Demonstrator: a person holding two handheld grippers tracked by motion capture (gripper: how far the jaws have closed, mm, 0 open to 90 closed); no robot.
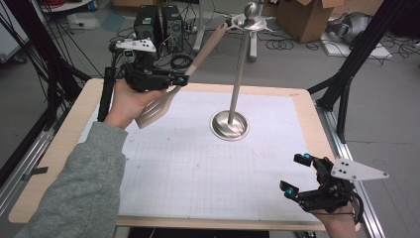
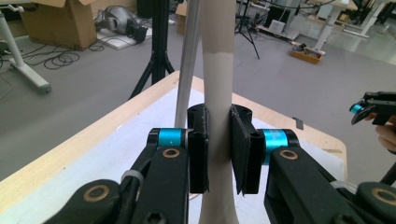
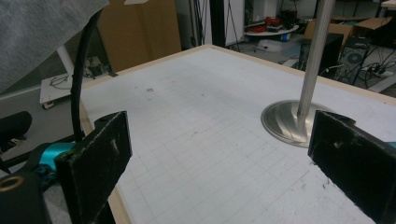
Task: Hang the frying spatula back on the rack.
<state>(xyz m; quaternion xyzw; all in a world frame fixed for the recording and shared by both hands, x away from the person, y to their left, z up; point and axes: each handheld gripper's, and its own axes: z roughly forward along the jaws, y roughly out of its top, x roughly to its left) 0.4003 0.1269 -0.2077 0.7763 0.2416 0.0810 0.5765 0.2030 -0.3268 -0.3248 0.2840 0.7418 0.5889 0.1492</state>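
My left gripper (image 1: 181,79) is raised over the table's far left, shut on the handle of a beige slotted spatula (image 1: 157,105). Its slotted blade hangs down toward the mat and its handle tip leans up toward the top of a metal stand (image 1: 240,69). In the left gripper view both pads press on the spatula handle (image 2: 217,70), and the stand's pole (image 2: 188,56) rises just behind it. My right gripper (image 1: 295,173) rests near the table's front right corner, open, with nothing between its fingers. In the right gripper view, the right gripper (image 3: 219,158) looks toward the stand's round base (image 3: 282,122).
A white gridded mat (image 1: 198,163) covers the wooden table (image 1: 59,153). The stand's base (image 1: 229,125) sits at the mat's middle back. Black tripod legs (image 1: 346,79) stand off the table's right edge. Cardboard boxes (image 1: 307,15) and cables lie on the floor behind.
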